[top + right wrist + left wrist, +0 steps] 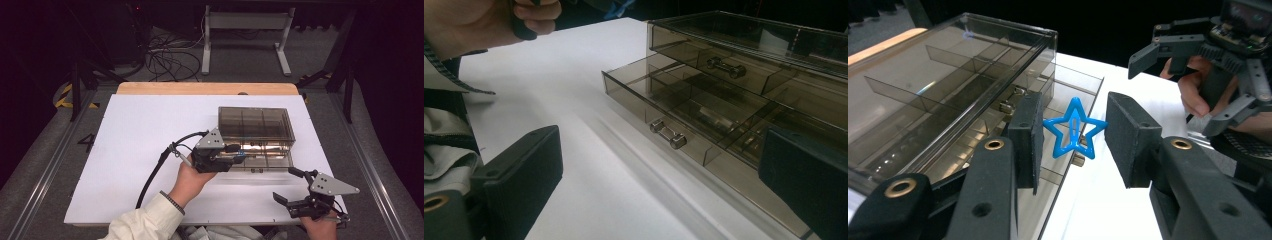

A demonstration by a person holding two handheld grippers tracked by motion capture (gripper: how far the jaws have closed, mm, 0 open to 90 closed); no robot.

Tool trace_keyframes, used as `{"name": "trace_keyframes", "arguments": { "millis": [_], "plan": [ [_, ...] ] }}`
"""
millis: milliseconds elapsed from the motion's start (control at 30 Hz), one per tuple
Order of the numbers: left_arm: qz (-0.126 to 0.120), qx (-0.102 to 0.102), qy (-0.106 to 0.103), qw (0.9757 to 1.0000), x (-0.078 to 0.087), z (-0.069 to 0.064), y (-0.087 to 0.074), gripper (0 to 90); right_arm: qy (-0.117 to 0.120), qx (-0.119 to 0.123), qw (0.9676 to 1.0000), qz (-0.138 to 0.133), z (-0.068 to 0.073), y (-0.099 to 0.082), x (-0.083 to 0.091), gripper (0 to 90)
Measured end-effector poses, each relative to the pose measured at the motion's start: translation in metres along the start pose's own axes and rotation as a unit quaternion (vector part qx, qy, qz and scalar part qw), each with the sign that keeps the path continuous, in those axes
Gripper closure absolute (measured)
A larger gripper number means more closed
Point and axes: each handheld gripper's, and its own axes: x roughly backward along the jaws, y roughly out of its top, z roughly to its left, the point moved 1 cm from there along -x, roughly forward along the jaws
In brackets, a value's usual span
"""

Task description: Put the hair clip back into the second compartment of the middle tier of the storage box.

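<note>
While over open drawer [1068,95] | left gripper [1073,135] fingers pinching blue star clip [1074,129] between pads

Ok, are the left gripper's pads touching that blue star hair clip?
Touching. The left gripper view shows the blue star hair clip held in mid-air, its two side points pressed against the pads of the left gripper.
</note>
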Motion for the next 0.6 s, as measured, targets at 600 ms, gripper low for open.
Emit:
{"name": "trace_keyframes", "arguments": {
  "millis": [600],
  "plan": [
    [0.022, 0.012, 0.004, 0.9997, -0.038, 0.004, -0.003, 60.0, 0.004, -0.001, 1.0000, -0.001, 0.000, 0.000, 0.002, 4.6]
  ]
}}
